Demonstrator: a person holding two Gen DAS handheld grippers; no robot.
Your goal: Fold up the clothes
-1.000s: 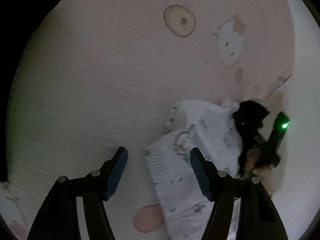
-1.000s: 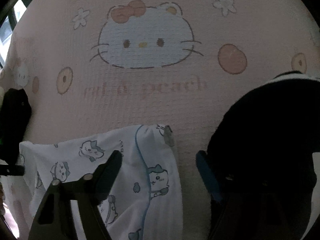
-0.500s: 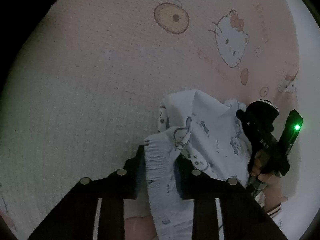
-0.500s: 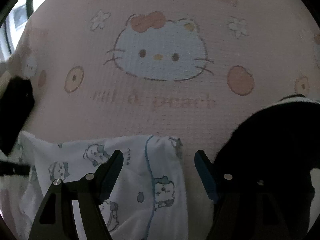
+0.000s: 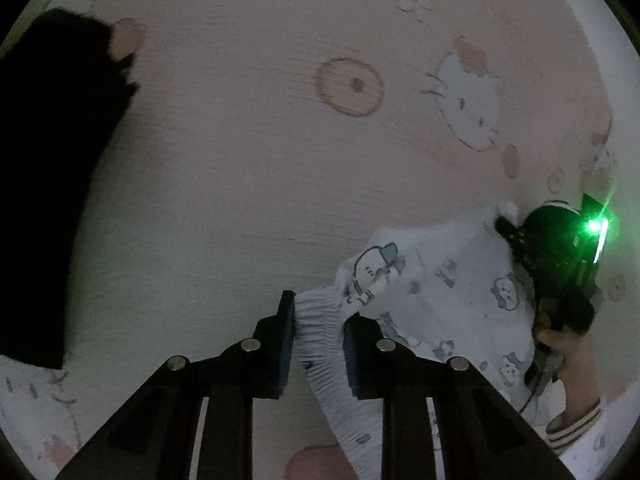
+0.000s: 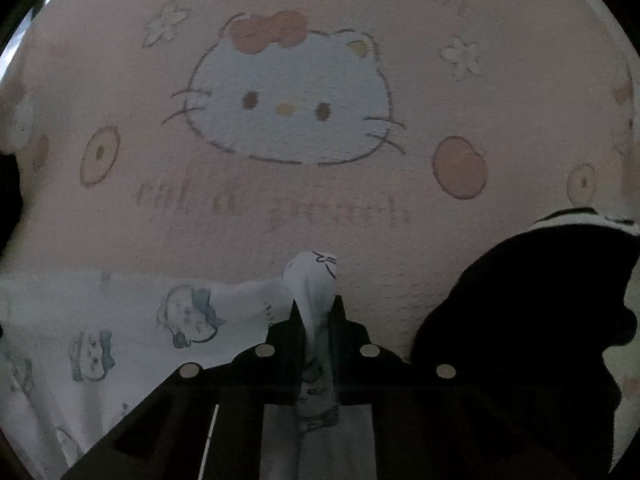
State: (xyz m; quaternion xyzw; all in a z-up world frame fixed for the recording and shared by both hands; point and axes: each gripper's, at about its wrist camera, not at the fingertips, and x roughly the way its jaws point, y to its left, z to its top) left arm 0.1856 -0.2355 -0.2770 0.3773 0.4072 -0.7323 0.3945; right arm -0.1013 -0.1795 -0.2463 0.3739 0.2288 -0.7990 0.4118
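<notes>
A small white garment with blue cartoon prints (image 5: 440,292) is held up over a pink Hello Kitty bedsheet (image 5: 240,160). My left gripper (image 5: 319,316) is shut on its gathered elastic waistband (image 5: 320,332). My right gripper (image 6: 316,320) is shut on a bunched corner of the same garment (image 6: 314,280), which stretches away to the left (image 6: 100,340). In the left wrist view the right gripper (image 5: 560,256), with a green light, shows at the garment's far edge.
A black garment lies at the left in the left wrist view (image 5: 52,184) and at the right in the right wrist view (image 6: 520,320). The sheet carries a large cat face print (image 6: 288,96). A white edge (image 5: 628,120) borders the sheet at right.
Both grippers went from open to shut on the white garment, left first, then right. The garment is now lifted and pulled between them.
</notes>
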